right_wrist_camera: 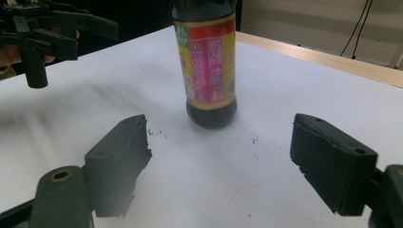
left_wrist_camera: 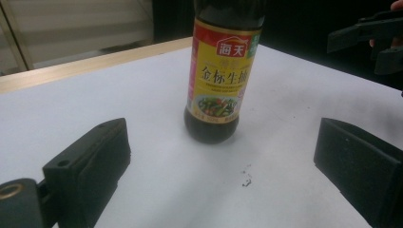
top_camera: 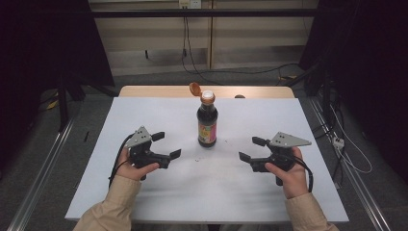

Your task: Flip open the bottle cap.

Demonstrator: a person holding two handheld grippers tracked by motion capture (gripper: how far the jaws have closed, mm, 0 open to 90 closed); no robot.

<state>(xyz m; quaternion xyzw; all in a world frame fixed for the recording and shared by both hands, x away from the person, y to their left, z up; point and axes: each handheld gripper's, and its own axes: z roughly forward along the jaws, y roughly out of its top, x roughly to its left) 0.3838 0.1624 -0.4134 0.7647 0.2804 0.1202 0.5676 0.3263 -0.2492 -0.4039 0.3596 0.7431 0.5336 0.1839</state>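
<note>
A dark sauce bottle (top_camera: 207,120) with a yellow and red label stands upright at the middle of the white table (top_camera: 159,197); its orange flip cap (top_camera: 195,89) hangs open to the upper left. My left gripper (top_camera: 166,144) sits low to the bottle's left, jaws open and pointing at it, with a gap of table between. My right gripper (top_camera: 251,148) mirrors it on the bottle's right, also open and empty. In the left gripper view the bottle (left_wrist_camera: 219,76) stands ahead between the pads (left_wrist_camera: 97,161). In the right gripper view the bottle (right_wrist_camera: 209,66) stands beyond the open pads (right_wrist_camera: 121,156).
Small dark specks (left_wrist_camera: 246,179) lie on the white sheet near the bottle's base. A wooden strip (top_camera: 159,91) runs along the table's far edge. Metal rails (top_camera: 43,168) flank the table, and cables (top_camera: 346,154) trail on the floor at right.
</note>
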